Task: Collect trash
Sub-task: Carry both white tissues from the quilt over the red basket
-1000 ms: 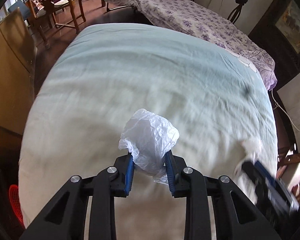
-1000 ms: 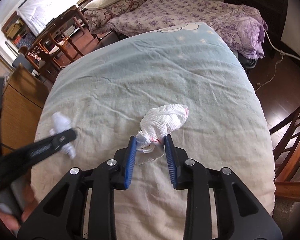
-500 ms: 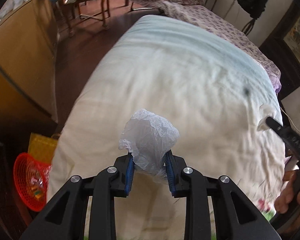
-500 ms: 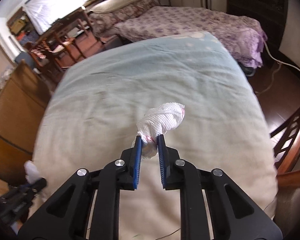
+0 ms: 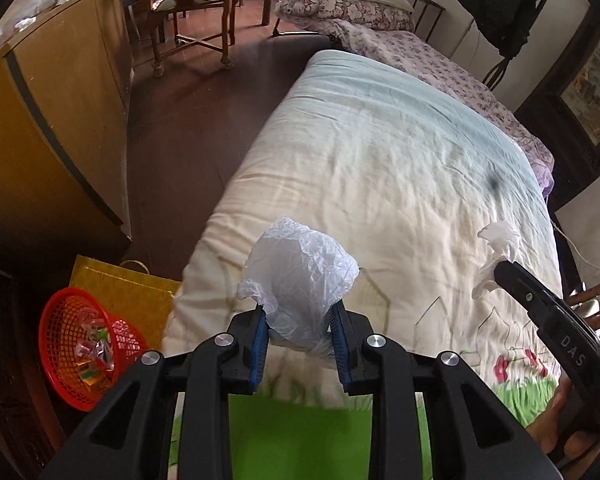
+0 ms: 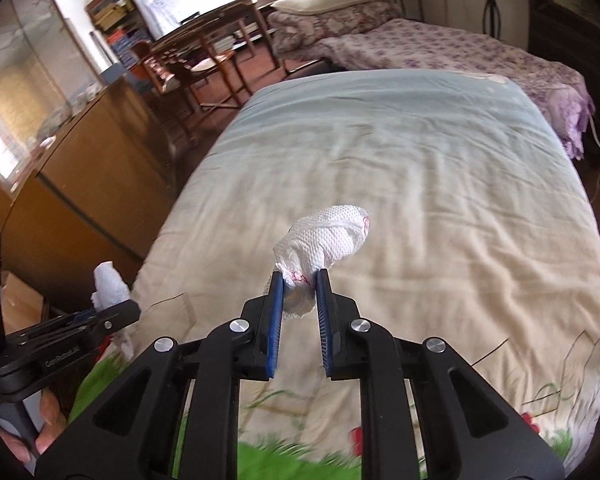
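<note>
Left gripper: clenched on a crumpled white plastic bag. Blue pads press its lower sides. The bag bulges out past the fingertips, roughly rounded, no marked long axis; its bulk points forward and up from the gripper. It is held clear above the near edge of the bed, over the cream part of the quilt.

Right gripper: clenched on a wad of white embossed tissue with small red marks at the pinched end. The wad is elongated; its long axis runs from the pinched lower-left end up and to the right, so the free end points toward the far right of the bed. It is held in the air above the quilt, not touching it.

In the left wrist view the right gripper enters from the lower right with the tissue sticking up from its tip. In the right wrist view the left gripper shows at lower left, and part of a hand grips its handle.

On the floor left of the bed: a red mesh basket with scraps inside, tilted, just beside a yellow bag. A wooden cabinet stands further along that side.
</note>
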A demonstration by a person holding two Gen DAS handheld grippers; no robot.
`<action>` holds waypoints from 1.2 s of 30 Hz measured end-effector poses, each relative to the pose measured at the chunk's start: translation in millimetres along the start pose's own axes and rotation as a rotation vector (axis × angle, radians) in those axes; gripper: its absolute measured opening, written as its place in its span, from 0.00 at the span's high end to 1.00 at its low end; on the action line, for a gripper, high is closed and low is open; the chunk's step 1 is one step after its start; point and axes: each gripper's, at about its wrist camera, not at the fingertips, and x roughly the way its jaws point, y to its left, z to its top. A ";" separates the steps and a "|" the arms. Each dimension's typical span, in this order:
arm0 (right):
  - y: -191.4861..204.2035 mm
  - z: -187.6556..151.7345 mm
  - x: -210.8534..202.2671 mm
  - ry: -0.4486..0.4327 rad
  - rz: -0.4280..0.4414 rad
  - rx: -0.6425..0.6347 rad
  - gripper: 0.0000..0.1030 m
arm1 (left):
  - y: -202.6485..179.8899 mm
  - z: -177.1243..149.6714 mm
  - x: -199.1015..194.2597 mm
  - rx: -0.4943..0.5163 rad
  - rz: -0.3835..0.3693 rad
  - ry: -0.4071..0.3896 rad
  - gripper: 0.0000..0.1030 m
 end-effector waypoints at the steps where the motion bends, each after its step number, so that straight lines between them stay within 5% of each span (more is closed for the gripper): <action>1: 4.1 -1.0 -0.7 0.003 0.003 -0.009 0.83 | 3.3 -1.3 -1.8 -0.006 0.000 -0.002 0.73; 11: 85.9 -12.5 -3.2 0.079 0.065 -0.222 0.83 | 74.7 -17.8 -22.7 -0.107 0.037 -0.031 0.73; 24: 256.8 -52.1 9.5 0.209 0.211 -0.606 0.83 | 195.8 -48.6 -41.8 -0.303 0.116 -0.022 0.73; 36: 358.1 -91.1 54.4 0.361 0.296 -0.775 0.83 | 301.9 -77.1 -52.4 -0.497 0.202 -0.011 0.73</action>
